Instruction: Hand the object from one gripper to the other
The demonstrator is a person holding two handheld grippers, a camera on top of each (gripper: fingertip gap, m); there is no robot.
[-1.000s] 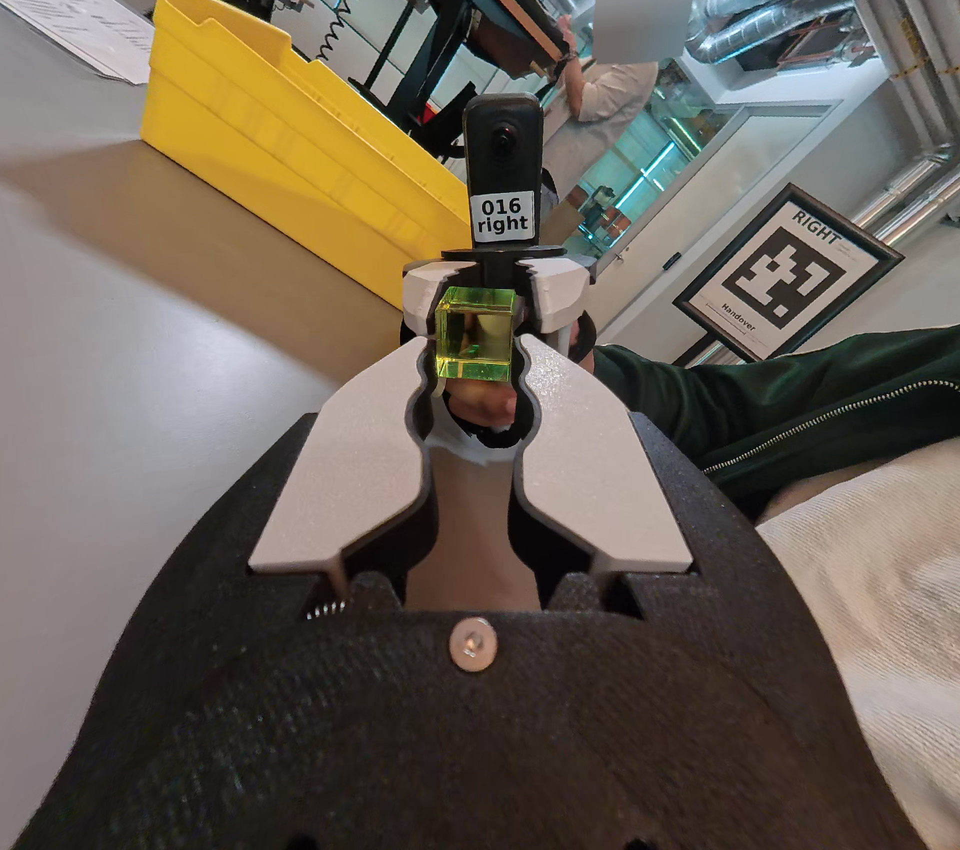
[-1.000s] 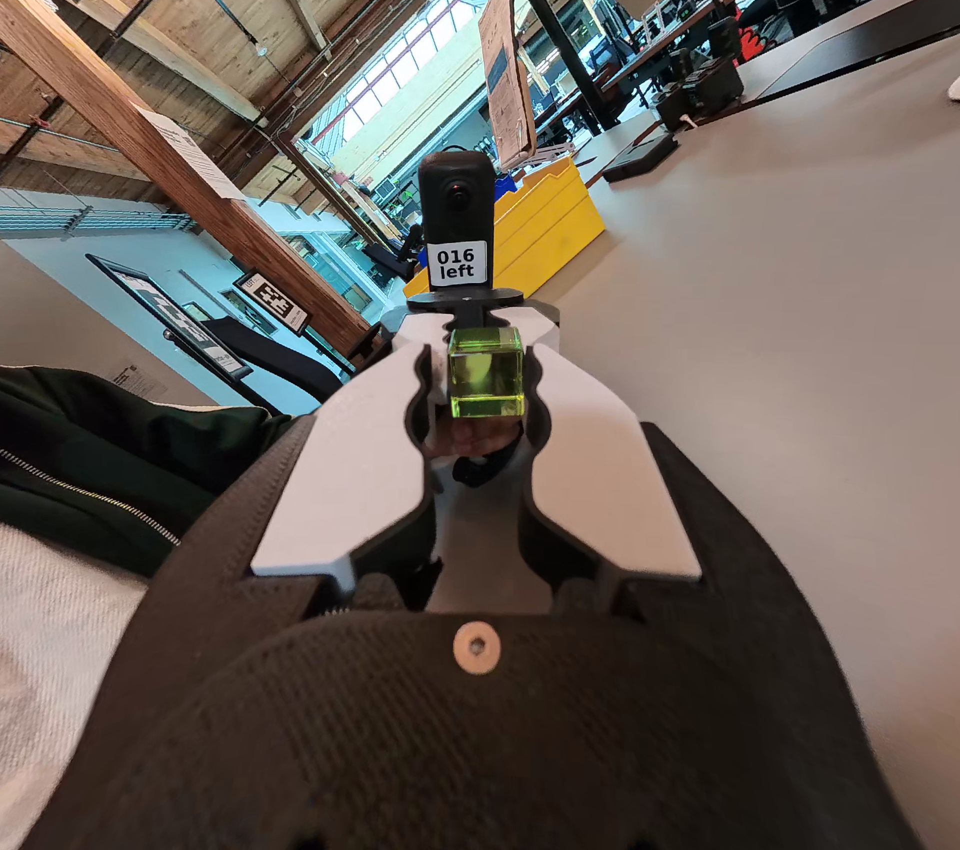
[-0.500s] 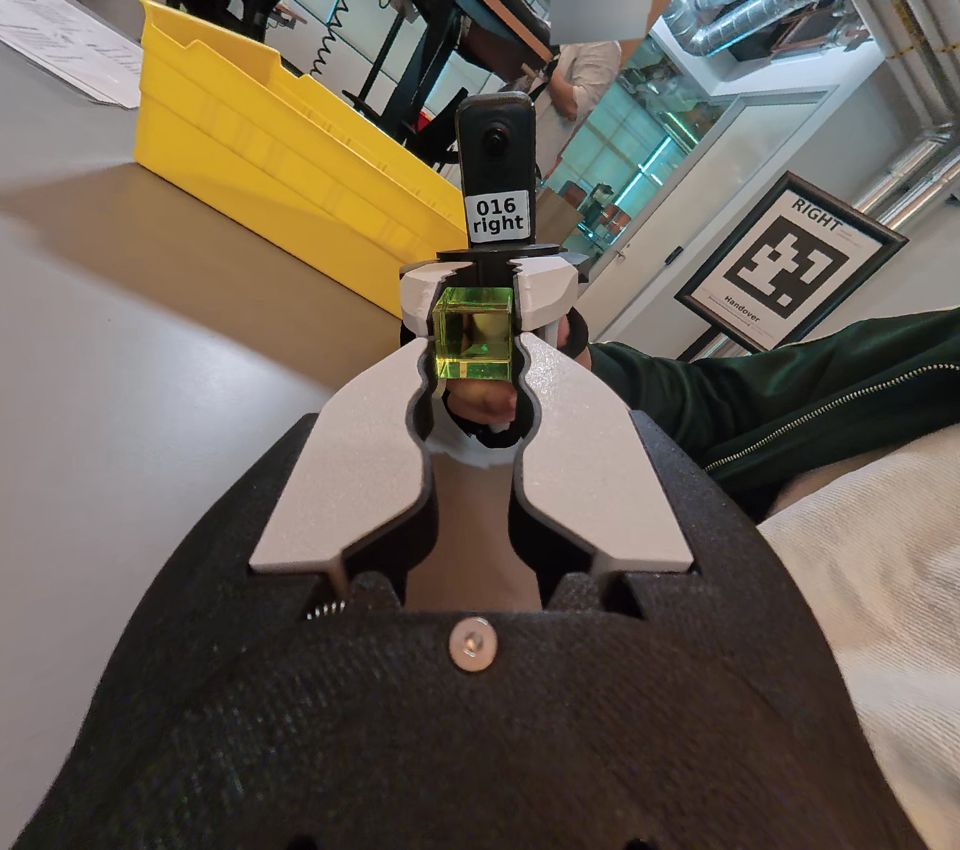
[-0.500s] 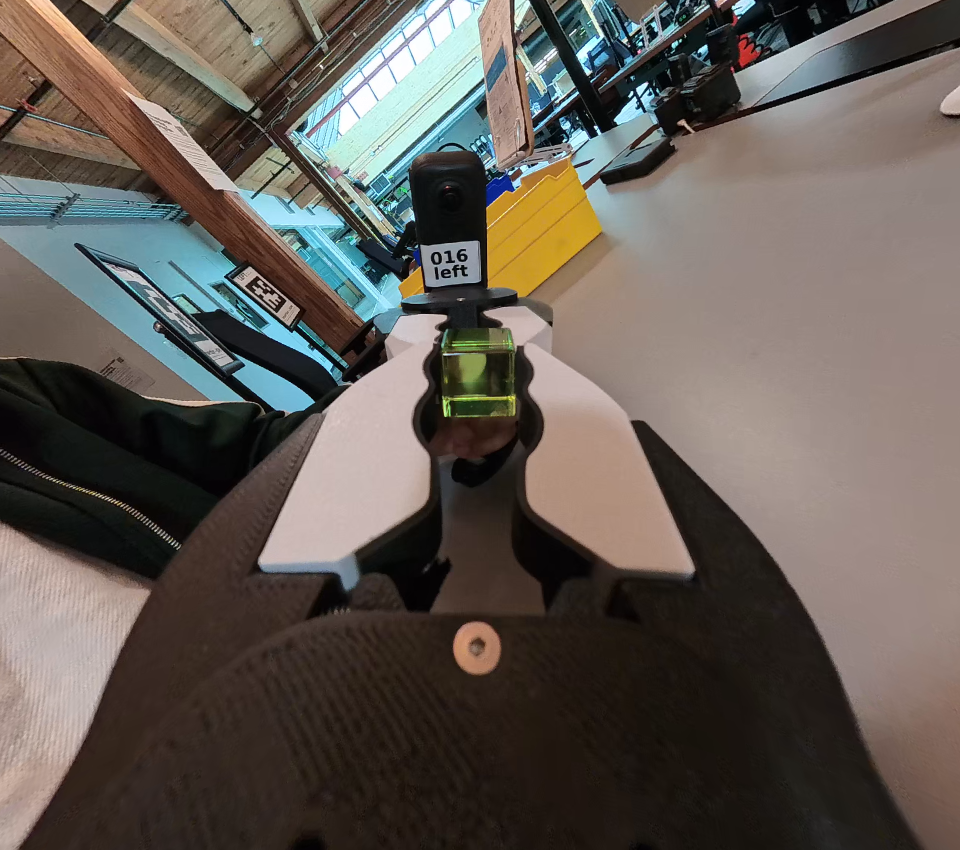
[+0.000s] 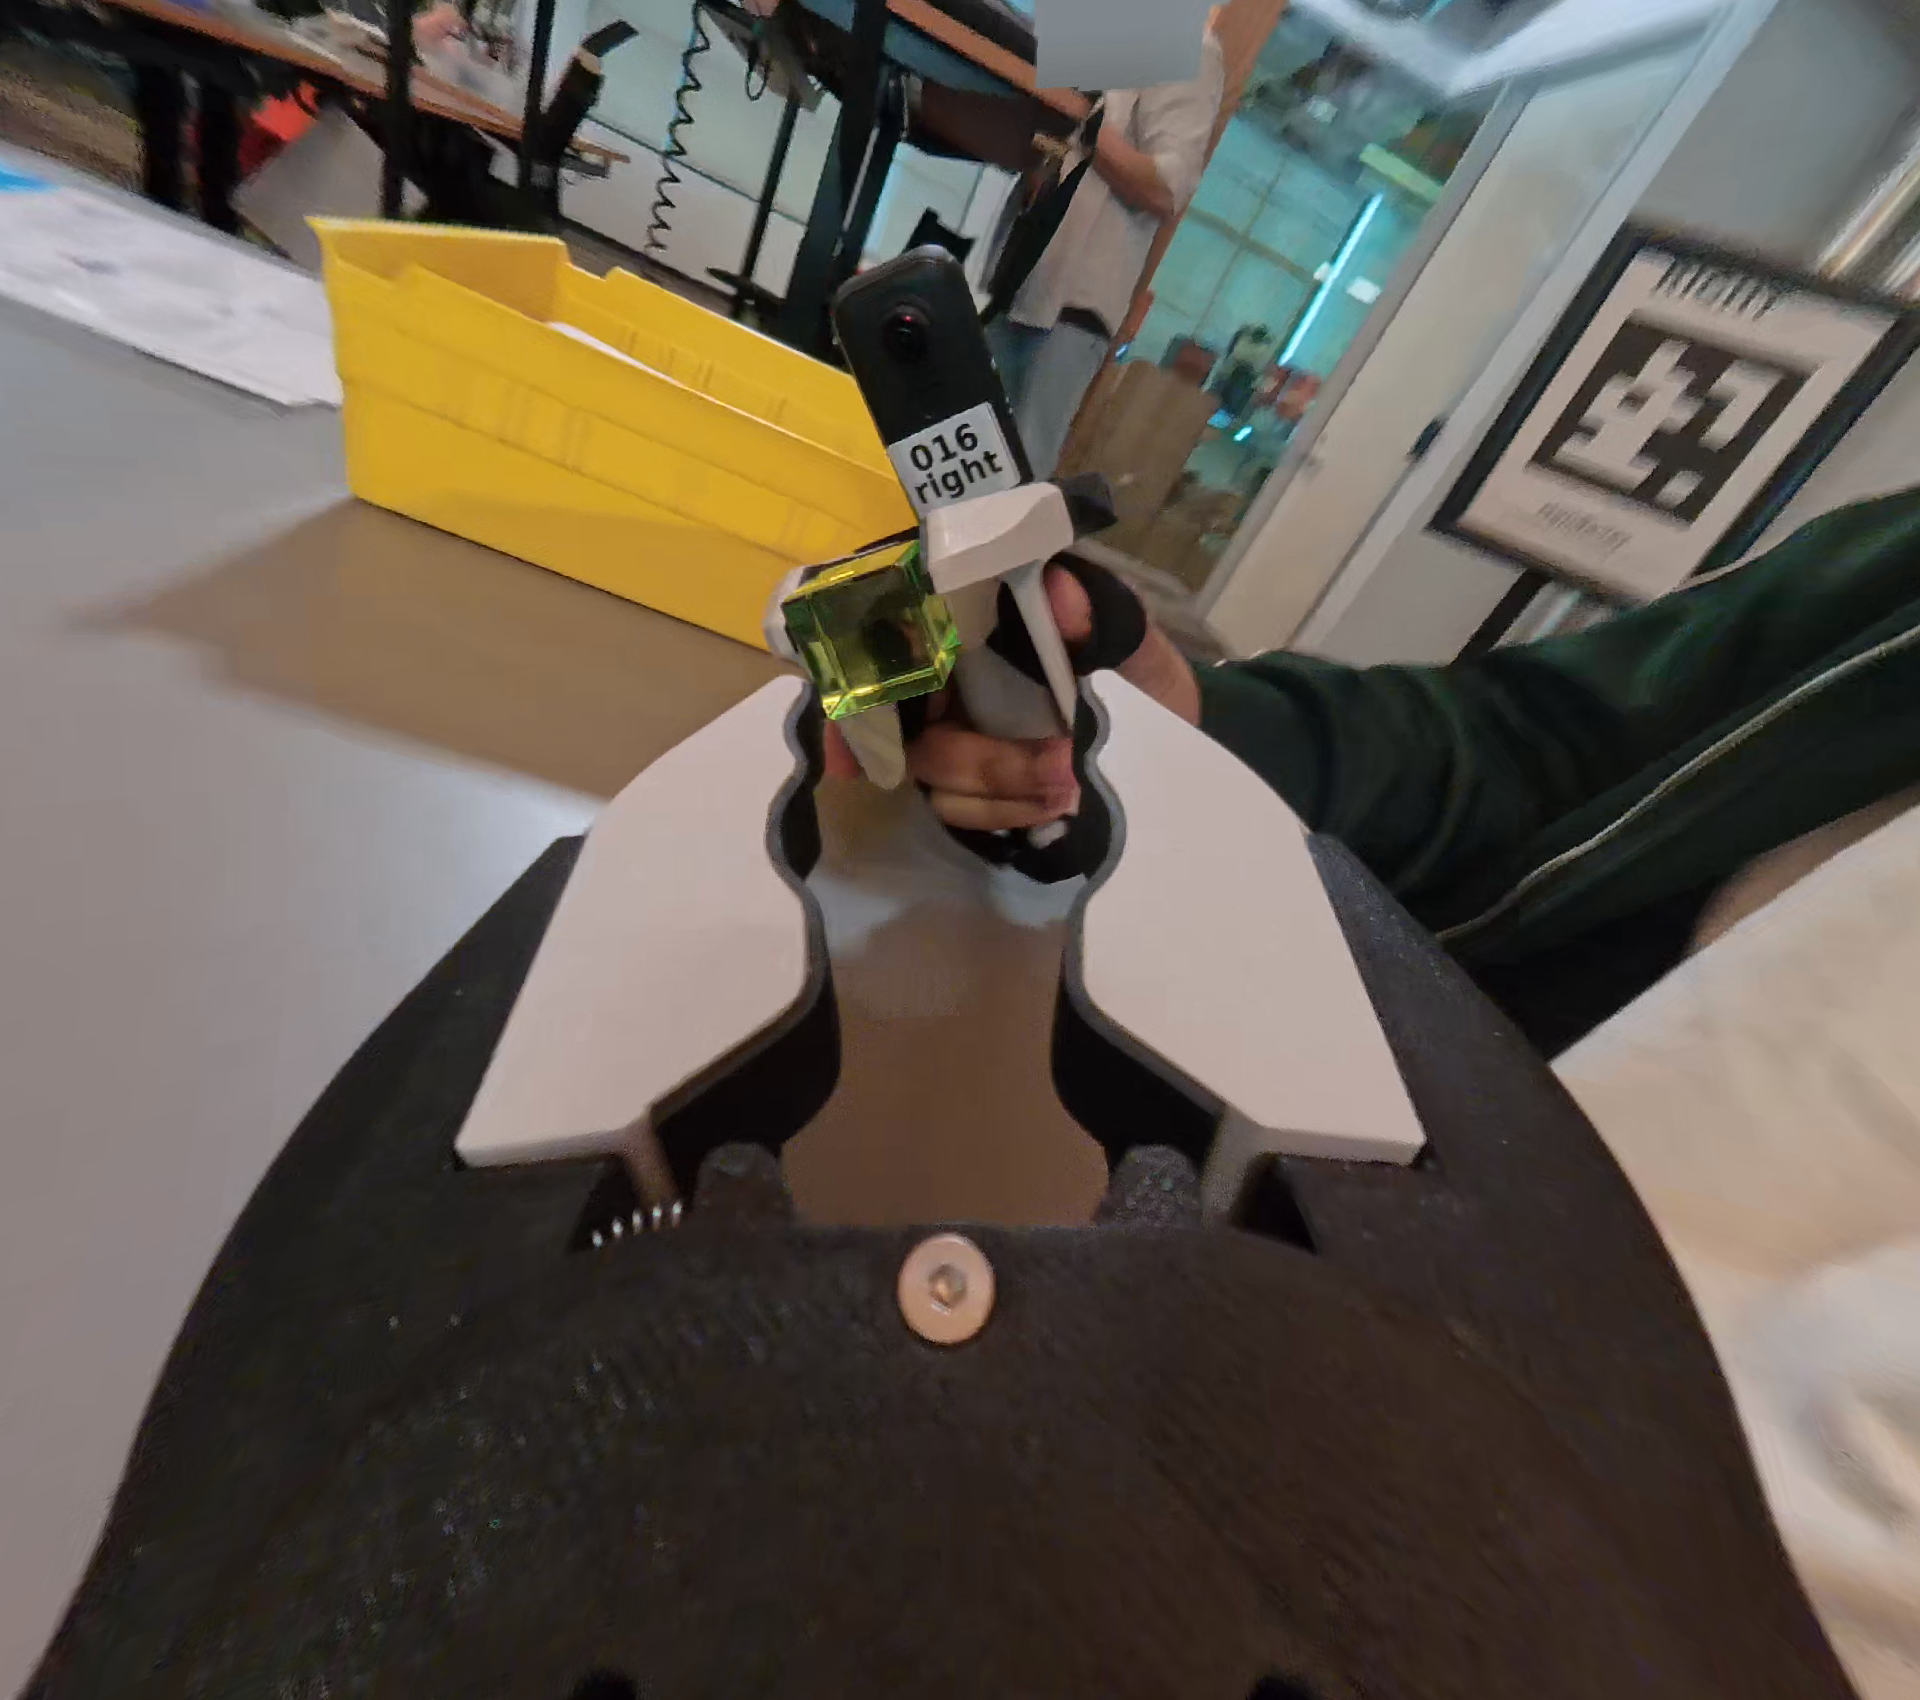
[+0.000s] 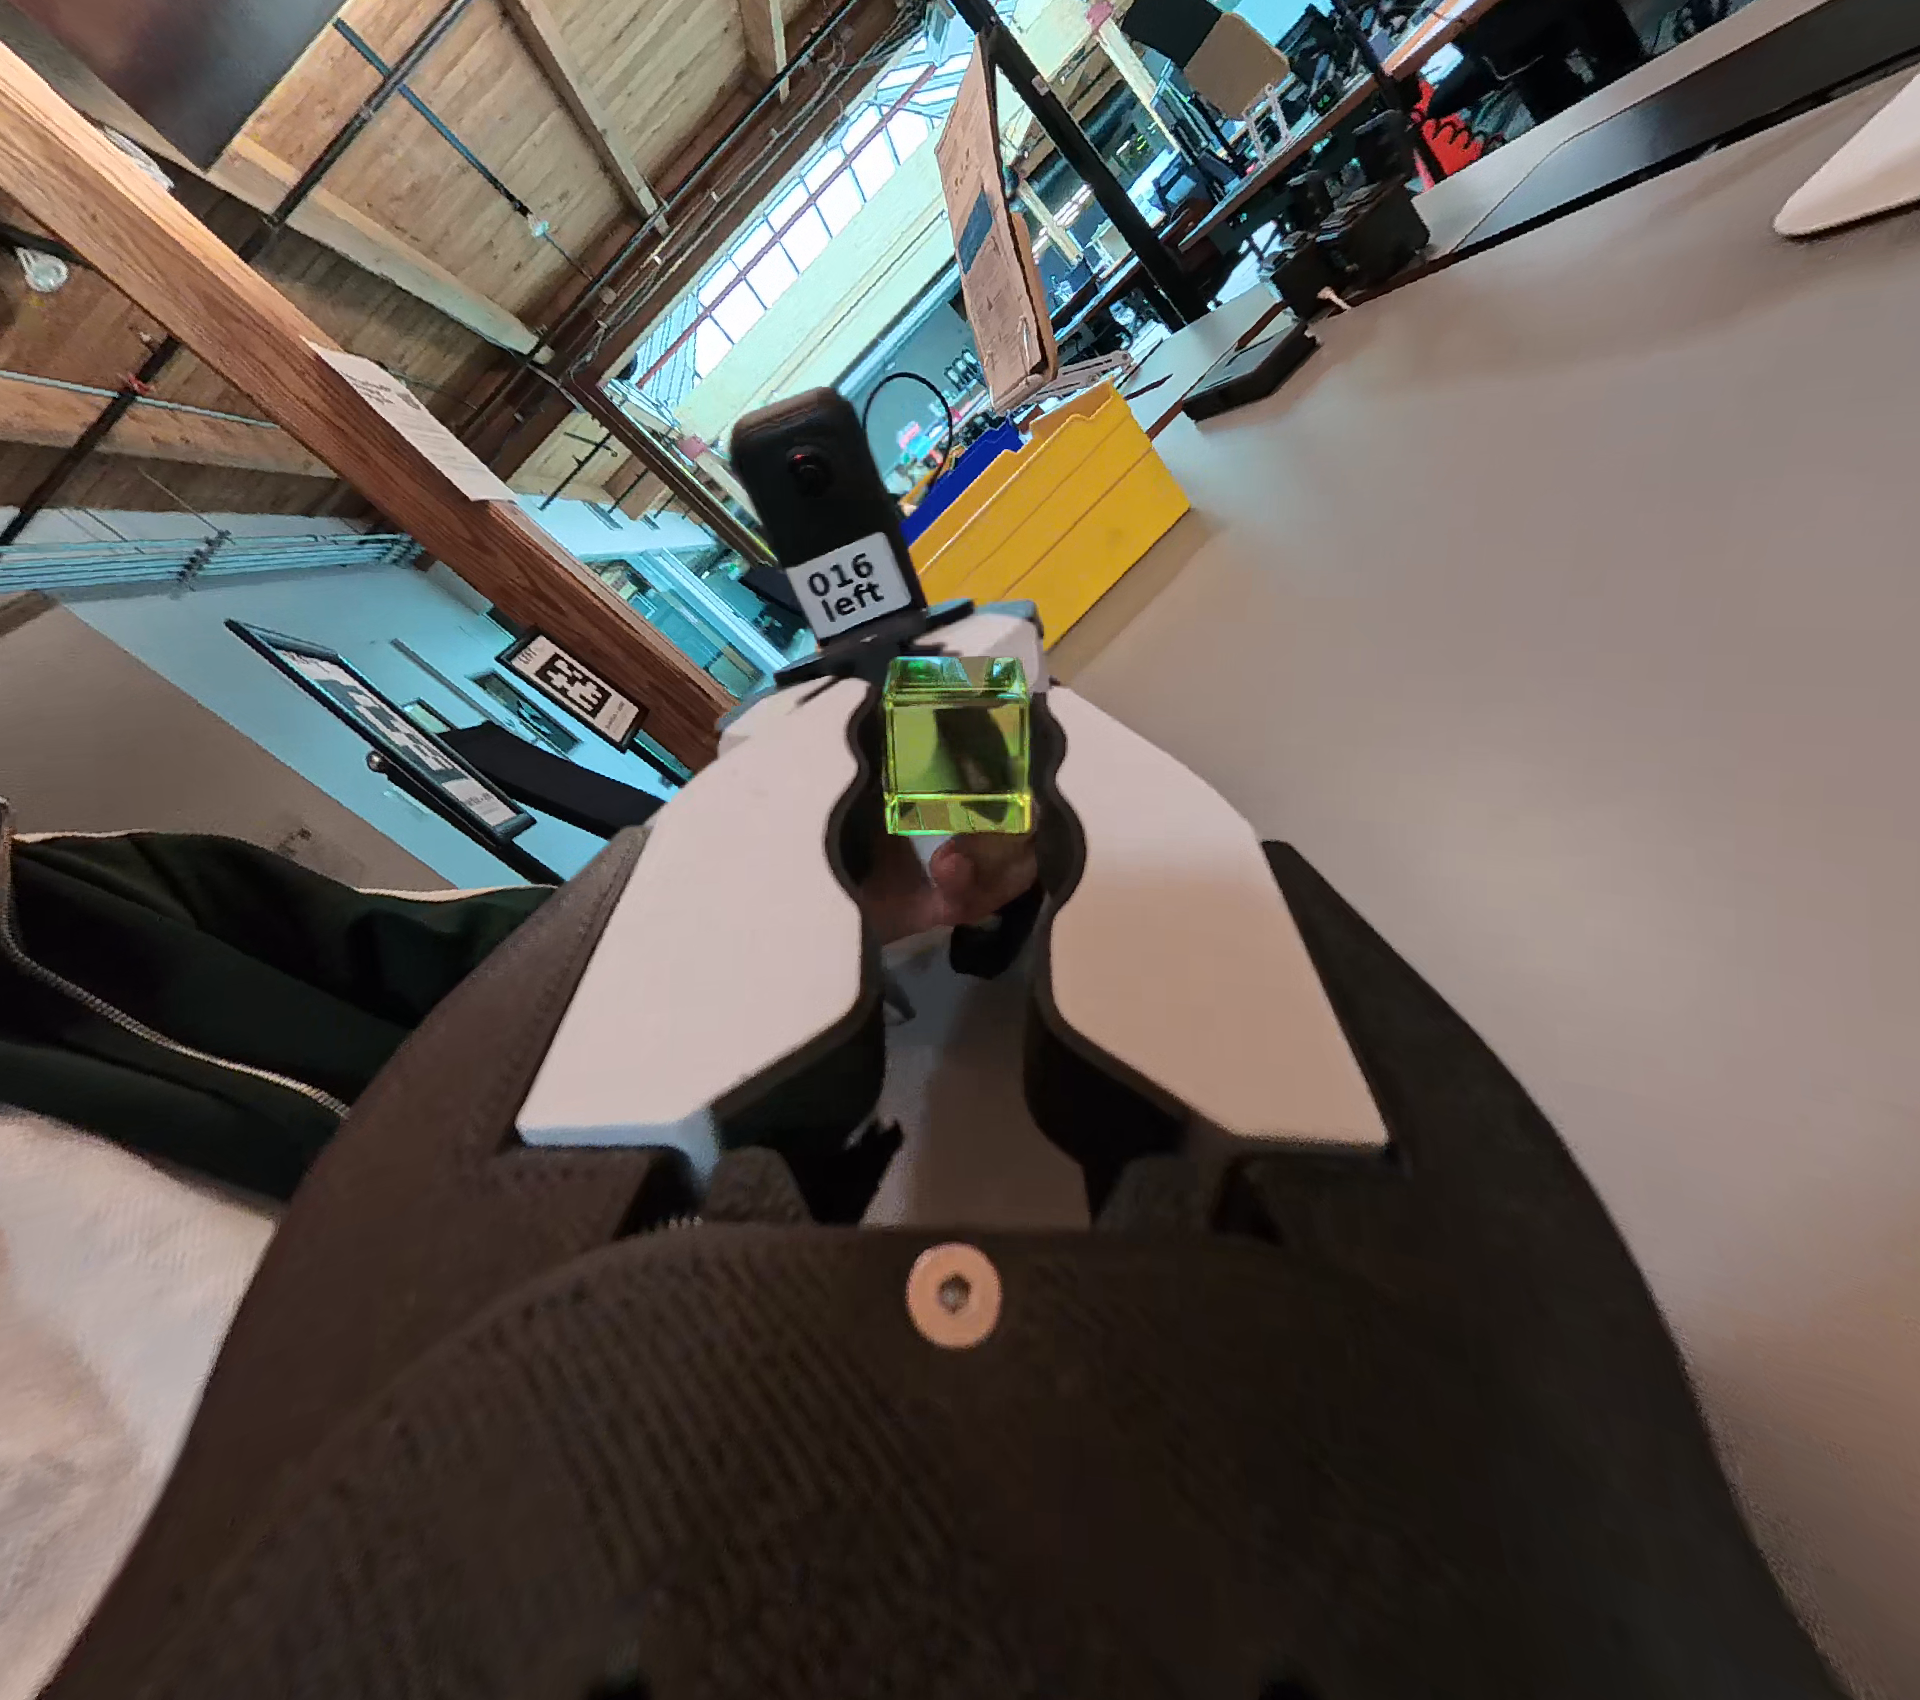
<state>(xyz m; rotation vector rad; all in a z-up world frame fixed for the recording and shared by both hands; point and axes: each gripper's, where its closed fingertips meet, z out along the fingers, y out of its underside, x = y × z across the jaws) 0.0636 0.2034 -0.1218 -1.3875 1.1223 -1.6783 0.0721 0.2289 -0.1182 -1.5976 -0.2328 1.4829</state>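
Observation:
A clear yellow-green cube [image 6: 956, 741] sits between the tips of my right gripper [image 6: 956, 715], which is shut on it. In the left wrist view the same cube [image 5: 868, 648] shows tilted in the right gripper [image 5: 883, 611], held by a gloved hand [image 5: 997, 777] a little beyond and left of my left fingertips. My left gripper [image 5: 951, 715] is open wide and empty, apart from the cube. In the right wrist view the left gripper's black camera [image 6: 805, 476] rises just behind the cube.
Both grippers are above a grey table [image 5: 208, 819]. A yellow bin [image 5: 582, 445] stands behind on it and also shows in the right wrist view [image 6: 1049, 507]. Papers [image 5: 156, 300] lie far left. A dark green sleeve [image 5: 1558, 767] reaches in from the right. A framed marker sign [image 5: 1662, 424] stands behind. My two grippers' fingertips are within a few centimetres of each other.
My left gripper has opened and let go of the cube. The right gripper closed on it, keeps it, and now sits tilted and a little apart from the left fingers.

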